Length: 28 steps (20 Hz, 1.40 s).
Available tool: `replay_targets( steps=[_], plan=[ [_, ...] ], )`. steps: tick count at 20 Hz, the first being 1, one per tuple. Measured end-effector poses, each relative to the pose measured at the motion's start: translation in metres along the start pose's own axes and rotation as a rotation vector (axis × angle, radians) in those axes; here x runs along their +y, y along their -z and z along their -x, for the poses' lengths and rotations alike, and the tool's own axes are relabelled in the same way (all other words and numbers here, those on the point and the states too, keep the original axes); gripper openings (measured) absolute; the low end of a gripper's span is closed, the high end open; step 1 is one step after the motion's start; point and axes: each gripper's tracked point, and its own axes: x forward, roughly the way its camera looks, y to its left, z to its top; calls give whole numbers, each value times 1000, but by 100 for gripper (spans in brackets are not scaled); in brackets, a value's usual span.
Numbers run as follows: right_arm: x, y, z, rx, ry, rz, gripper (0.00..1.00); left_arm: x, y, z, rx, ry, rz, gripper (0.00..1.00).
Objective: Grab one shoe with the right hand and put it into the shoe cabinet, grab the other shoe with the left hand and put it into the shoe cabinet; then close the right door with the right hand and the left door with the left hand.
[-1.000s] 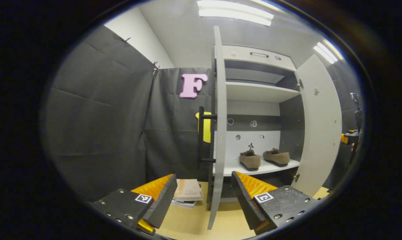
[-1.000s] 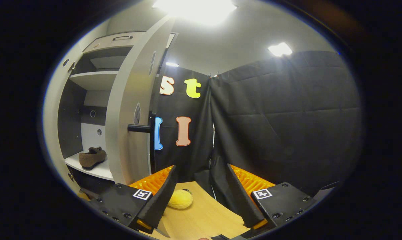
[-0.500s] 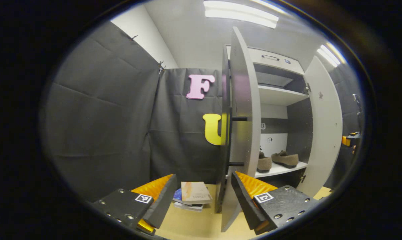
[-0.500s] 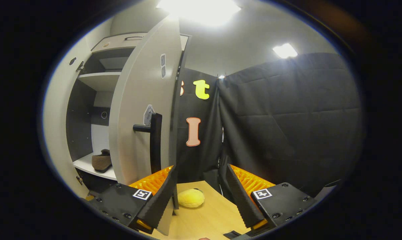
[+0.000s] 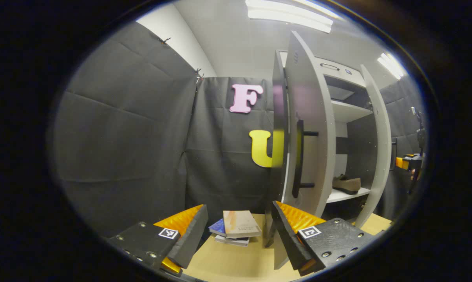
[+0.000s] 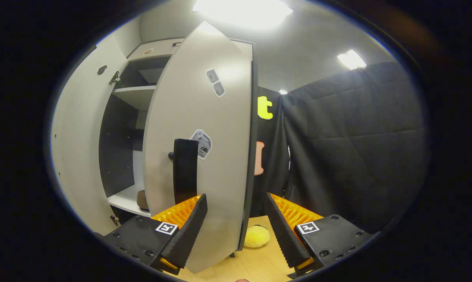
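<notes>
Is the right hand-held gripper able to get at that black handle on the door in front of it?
Probably yes. The right hand-held gripper is open, and the black handle stands just above its left finger on the right door, with nothing between them.

Your left gripper (image 5: 236, 227) and right gripper (image 6: 236, 219) have screwed black housings, each with a small square marker

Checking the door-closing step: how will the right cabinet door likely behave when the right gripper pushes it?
The right door looks like a stiff flat panel on hinges, so it should swing, not flex. Its face seems smooth; jaws may slide unless they catch the bar handle.
</notes>
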Motion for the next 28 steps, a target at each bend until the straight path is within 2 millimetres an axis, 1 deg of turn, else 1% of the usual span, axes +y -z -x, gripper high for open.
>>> replay_targets(
  steps=[1,3,4,5,10,14,16,17,18,19,20,22,24,26,28],
  plan=[
    [5,-1,-4,-3,-1,10,94,6,1,1,6,-13,6,94],
    [12,-3,-11,-5,7,25,95,19,6,3,16,-38,16,94],
    [15,-3,-13,-5,6,23,95,26,7,6,20,-50,19,100],
    [17,-2,-13,-3,4,19,95,32,10,7,26,-61,21,100],
    [19,-2,-14,5,-4,19,95,38,20,7,50,-79,42,100],
    [12,-9,-7,-16,29,6,97,34,15,8,52,-45,45,100],
    [8,-11,7,-26,41,-7,97,30,12,3,54,-9,55,100],
    [2,-9,19,-35,48,-14,97,27,9,-4,55,16,57,100],
    [-3,-9,27,-45,55,-22,98,20,4,-19,55,36,53,100],
    [-7,-8,33,-52,58,-27,98,17,0,-27,57,46,44,100],
    [-11,-5,38,-53,55,-27,98,8,1,-40,56,53,39,100],
    [-23,4,45,-43,58,-12,98,-4,-6,-43,49,58,37,100],
    [-40,14,48,-26,78,3,98,-22,-12,-44,39,73,41,100],
    [-53,22,48,-2,69,-6,98,-44,-17,-43,33,97,38,100],
    [-65,29,45,17,62,-19,98,-44,-22,-45,12,55,-22,99]
  ],
)
